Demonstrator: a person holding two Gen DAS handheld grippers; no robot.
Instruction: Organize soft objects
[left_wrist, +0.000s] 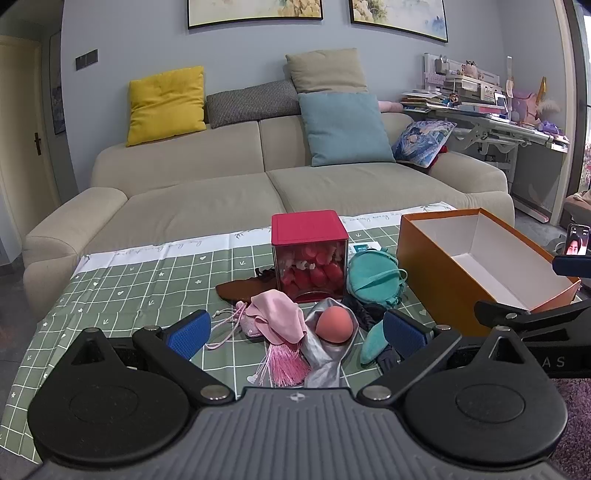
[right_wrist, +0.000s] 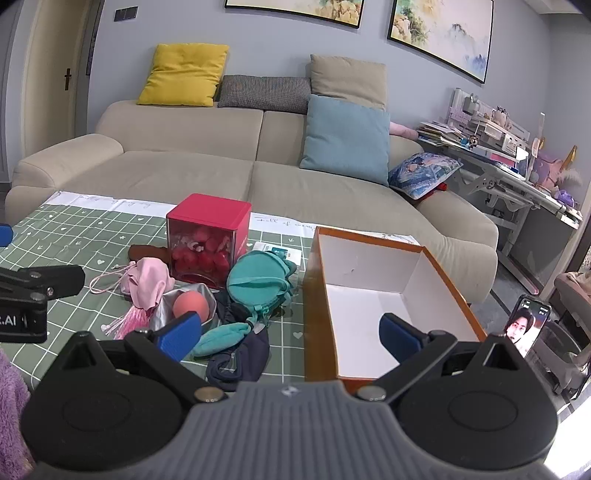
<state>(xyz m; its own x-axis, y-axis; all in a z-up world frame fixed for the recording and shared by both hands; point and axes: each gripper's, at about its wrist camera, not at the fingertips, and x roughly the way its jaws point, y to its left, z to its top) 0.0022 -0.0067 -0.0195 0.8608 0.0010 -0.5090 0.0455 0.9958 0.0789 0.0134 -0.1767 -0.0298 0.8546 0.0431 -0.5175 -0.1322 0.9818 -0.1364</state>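
A heap of soft things lies on the green checked cloth (left_wrist: 122, 284): a pink pouch (left_wrist: 275, 314) with a tassel, a coral sponge (left_wrist: 334, 324) on silver cloth (left_wrist: 323, 363), a teal pouch (left_wrist: 373, 282), a small teal piece (left_wrist: 373, 341) and dark navy cloth (right_wrist: 240, 360). My left gripper (left_wrist: 295, 332) is open and empty, just short of the sponge. My right gripper (right_wrist: 290, 338) is open and empty, over the near left corner of the open orange box (right_wrist: 402, 254), which has nothing in it. The pink pouch (right_wrist: 149, 280), sponge (right_wrist: 190, 304) and teal pouch (right_wrist: 256, 278) also show in the right wrist view.
A red-lidded clear cube (left_wrist: 309, 254) with red things inside stands behind the heap, a brown flat piece (left_wrist: 240, 288) to its left. A beige sofa (left_wrist: 258, 188) lies beyond the table. A phone (right_wrist: 526, 325) stands right of the box. A purple rug (right_wrist: 11, 402) is at lower left.
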